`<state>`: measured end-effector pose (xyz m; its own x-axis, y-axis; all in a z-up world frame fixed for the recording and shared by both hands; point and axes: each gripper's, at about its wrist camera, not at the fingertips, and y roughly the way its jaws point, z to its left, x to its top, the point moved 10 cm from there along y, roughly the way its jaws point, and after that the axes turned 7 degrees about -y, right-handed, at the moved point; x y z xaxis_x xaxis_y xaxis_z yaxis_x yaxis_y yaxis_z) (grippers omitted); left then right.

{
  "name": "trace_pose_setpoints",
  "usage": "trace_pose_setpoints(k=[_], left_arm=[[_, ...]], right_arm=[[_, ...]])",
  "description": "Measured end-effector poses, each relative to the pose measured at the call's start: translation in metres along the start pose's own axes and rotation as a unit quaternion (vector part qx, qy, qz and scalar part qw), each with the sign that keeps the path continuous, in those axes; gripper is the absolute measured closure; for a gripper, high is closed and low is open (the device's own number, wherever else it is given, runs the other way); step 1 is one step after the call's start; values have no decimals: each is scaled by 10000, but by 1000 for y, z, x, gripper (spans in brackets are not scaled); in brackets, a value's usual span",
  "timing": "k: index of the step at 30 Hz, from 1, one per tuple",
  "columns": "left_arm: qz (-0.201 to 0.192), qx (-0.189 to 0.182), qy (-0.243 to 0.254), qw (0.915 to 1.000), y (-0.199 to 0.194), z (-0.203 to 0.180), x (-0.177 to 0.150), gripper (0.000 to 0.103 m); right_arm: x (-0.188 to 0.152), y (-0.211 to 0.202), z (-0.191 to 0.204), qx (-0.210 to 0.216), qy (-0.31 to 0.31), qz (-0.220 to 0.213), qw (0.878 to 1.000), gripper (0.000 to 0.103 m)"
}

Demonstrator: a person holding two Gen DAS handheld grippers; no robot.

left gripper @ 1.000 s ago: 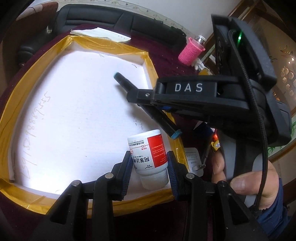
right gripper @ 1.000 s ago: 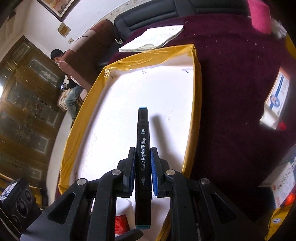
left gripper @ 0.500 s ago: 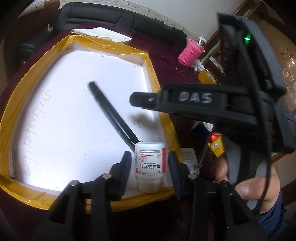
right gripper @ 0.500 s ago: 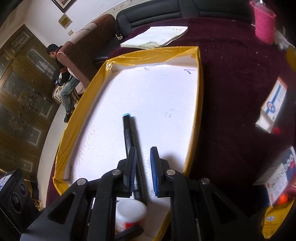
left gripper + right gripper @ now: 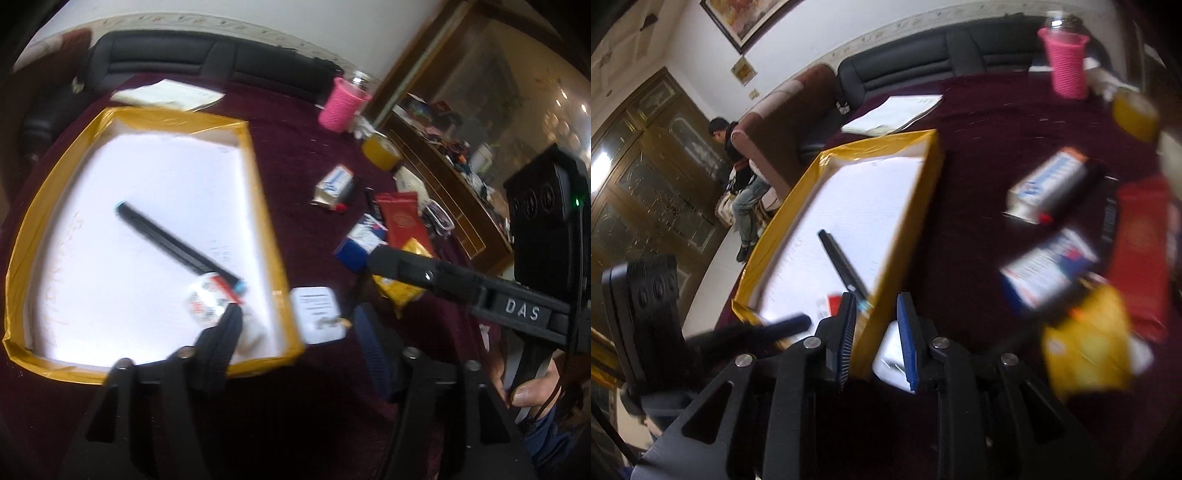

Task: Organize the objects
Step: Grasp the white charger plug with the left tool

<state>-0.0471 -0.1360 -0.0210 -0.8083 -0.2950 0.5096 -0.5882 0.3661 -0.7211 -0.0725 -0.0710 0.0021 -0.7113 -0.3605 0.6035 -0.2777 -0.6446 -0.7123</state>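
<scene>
The yellow-taped tray (image 5: pixel 264 206) is the anchor here. Inside it, a black marker (image 5: pixel 173 242) lies slantwise on the white floor, and a small white medicine bottle (image 5: pixel 207 302) lies at the marker's near end, by the tray's near right corner. The left gripper (image 5: pixel 299 347) hangs over that corner, fingers spread wide and holding nothing. Right of the tray, boxes and packets (image 5: pixel 399 225) crowd the maroon cloth (image 5: pixel 306 155). The right gripper (image 5: pixel 875 332) straddles the tray's right rim, fingers parted and holding nothing.
</scene>
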Motion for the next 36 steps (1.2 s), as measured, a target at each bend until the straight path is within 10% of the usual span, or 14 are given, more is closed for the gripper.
trace_pose_setpoints(k=[30,36], left_arm=[[274,1660,903,9816,80,-53,-22,27],[279,1423,1109,9832,70,-67,-33,58]], right_arm=[[-63,-65,-82,272,613,-591,9960,73],[-66,-69,-91,247,679,-583,9957,73]])
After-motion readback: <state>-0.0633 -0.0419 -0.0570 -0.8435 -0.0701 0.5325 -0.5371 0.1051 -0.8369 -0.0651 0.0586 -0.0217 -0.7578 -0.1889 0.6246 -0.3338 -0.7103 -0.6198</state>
